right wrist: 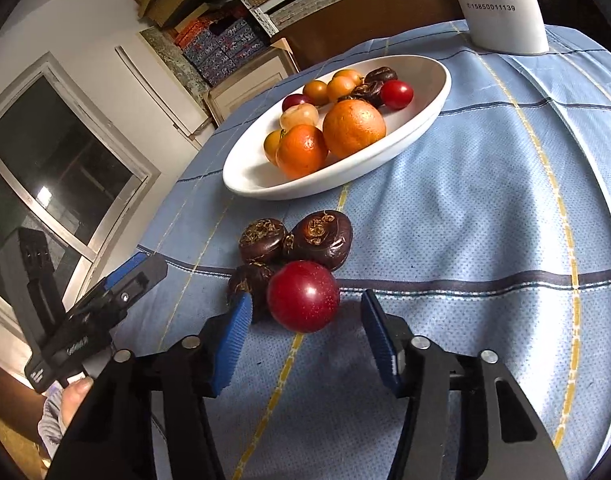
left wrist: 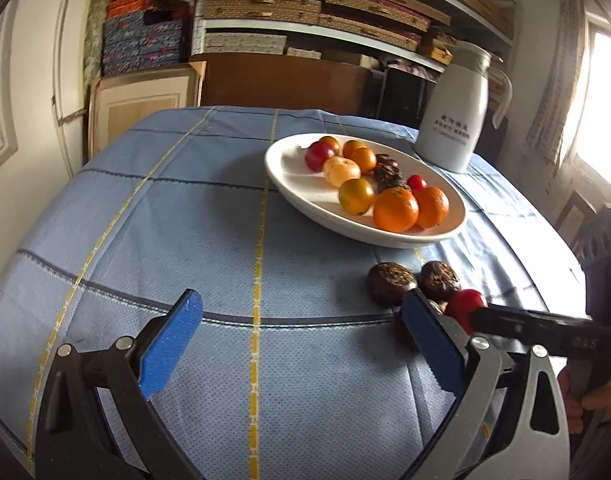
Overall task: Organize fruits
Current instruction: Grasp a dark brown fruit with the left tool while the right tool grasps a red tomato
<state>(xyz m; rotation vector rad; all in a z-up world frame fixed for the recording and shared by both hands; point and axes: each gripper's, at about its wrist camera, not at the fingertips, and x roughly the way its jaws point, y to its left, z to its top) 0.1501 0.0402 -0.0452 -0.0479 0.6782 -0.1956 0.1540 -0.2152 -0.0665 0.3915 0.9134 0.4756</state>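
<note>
- Tablecloth (right wrist: 485,208): blue, checked, covers the table.
- Jug (left wrist: 455,112): white, at 1 o'clock beyond the plate.
- Plate (right wrist: 385,160): white, oval, filled with oranges and small fruit.
- Left gripper (left wrist: 301,344): spread wide, empty, over bare cloth.
- Right gripper (right wrist: 305,332): spread wide, empty.
- Red fruit (right wrist: 303,302): at 12 o'clock between the right gripper's pads, gripped by neither.
- Brown fruits (right wrist: 321,240): three, touching the red fruit's far side.

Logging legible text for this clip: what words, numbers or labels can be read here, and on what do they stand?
"晓阳快运": top line on the white jug, right wrist view.
"15850011139": number line on the same jug.
The middle line of Chinese characters on the jug is too blurred to read reliably.
In the left wrist view the jug's print is too small to read.
Pale lettering on the left gripper's body, seen from the right wrist: illegible.
</note>
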